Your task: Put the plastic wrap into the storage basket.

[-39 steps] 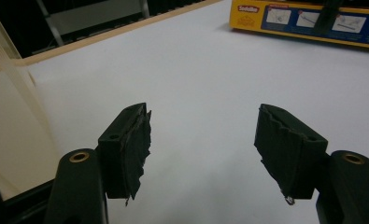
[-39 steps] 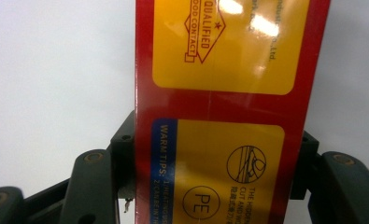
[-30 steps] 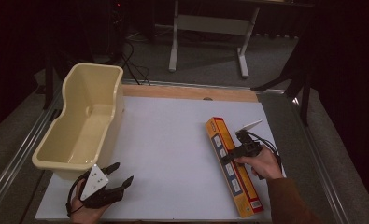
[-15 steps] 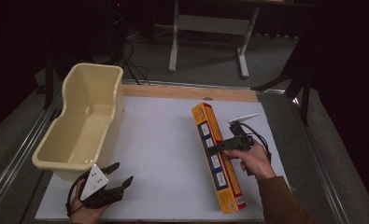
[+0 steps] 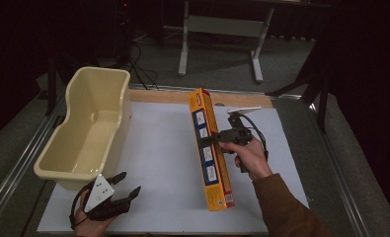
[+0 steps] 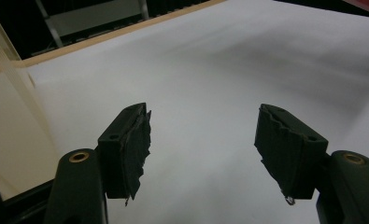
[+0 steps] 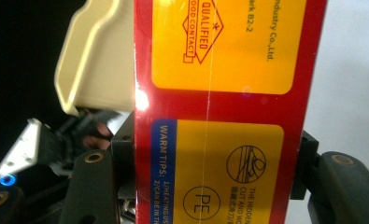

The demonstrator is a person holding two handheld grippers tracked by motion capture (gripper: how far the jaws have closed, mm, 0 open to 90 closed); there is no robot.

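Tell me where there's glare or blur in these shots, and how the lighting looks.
Right gripper view: a bright glare spot sits on the glossy box, whose print stays readable; the cream tub behind is soft. Left gripper view: the jaws are sharp, the white table is evenly lit with faint shadows. High view: the table is lit, the surrounding room is dark.

The right gripper (image 5: 213,139) sat above the middle of the table in the high view, its jaws clamped on the two long sides of a box (image 5: 211,150), with the right hand (image 5: 248,154) wrapped round its handle and a brown-sleeved forearm running back to the bottom edge. The left gripper (image 5: 125,184) lay low at the near left corner, held in the left hand (image 5: 91,224). Its two black jaws stood wide apart with nothing between them.
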